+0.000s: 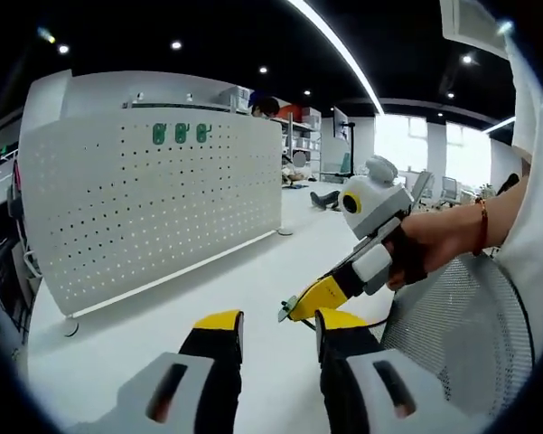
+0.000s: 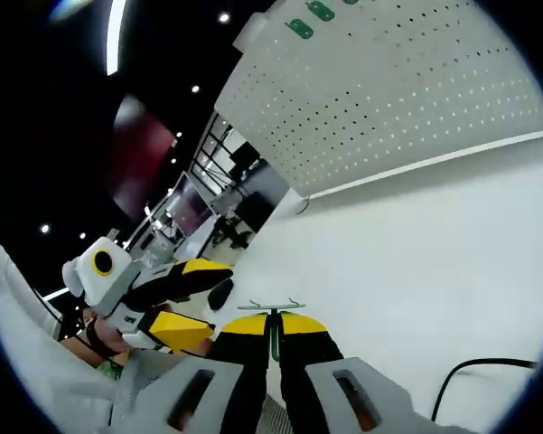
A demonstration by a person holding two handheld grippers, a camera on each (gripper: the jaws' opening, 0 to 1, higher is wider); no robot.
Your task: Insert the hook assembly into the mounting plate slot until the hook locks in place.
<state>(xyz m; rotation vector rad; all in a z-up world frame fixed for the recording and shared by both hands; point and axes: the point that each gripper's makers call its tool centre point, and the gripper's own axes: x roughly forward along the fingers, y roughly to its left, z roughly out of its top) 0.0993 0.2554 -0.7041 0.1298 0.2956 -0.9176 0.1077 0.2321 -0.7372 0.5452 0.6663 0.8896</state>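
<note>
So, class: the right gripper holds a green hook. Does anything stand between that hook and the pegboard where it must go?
Nothing visible does. The right gripper is shut on the hook; bare white table runs from it to the pegboard. The left gripper sits off to one side, open, not in the path.

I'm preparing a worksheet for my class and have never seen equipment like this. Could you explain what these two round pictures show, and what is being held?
A person holds a hand-held gripper in each hand, and each carries a camera looking along its yellow-tipped jaws. In the left gripper view, the left hand-held gripper is open and empty. The right hand-held gripper is shut on a small green hook. Behind stands a white perforated board with green hooks on a white table.
</note>
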